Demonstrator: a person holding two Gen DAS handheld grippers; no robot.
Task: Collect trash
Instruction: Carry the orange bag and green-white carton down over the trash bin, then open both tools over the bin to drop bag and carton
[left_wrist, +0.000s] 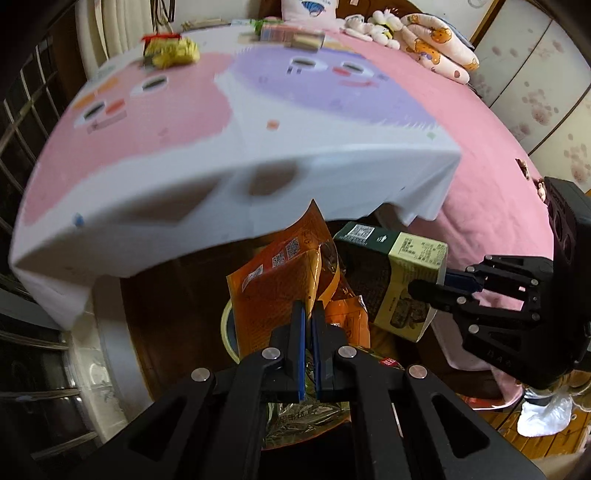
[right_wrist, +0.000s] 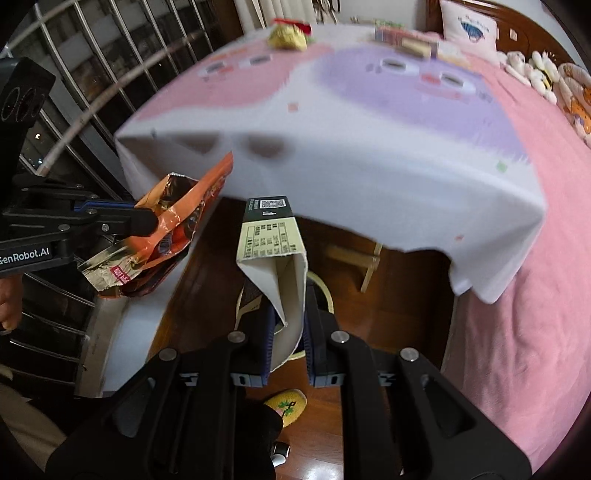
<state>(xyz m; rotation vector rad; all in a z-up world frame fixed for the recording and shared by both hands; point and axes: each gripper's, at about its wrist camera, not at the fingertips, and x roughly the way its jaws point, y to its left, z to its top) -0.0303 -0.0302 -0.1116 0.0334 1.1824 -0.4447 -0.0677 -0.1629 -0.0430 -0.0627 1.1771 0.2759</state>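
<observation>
The left claw (left_wrist: 308, 325) is clamped on an orange snack bag (left_wrist: 273, 280), and the right claw (right_wrist: 290, 328) grips an open carton (right_wrist: 275, 254). Both hang just beyond the foot of the bed (left_wrist: 491, 192), above a bin (right_wrist: 325, 291) on the floor. More wrappers (left_wrist: 171, 51) lie at the bed's far end.

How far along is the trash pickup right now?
Midway. In hand: the left gripper pinches an orange snack bag, and the right gripper pinches an open carton, both above the bin. Left: a yellow wrapper and boxes on the table.
</observation>
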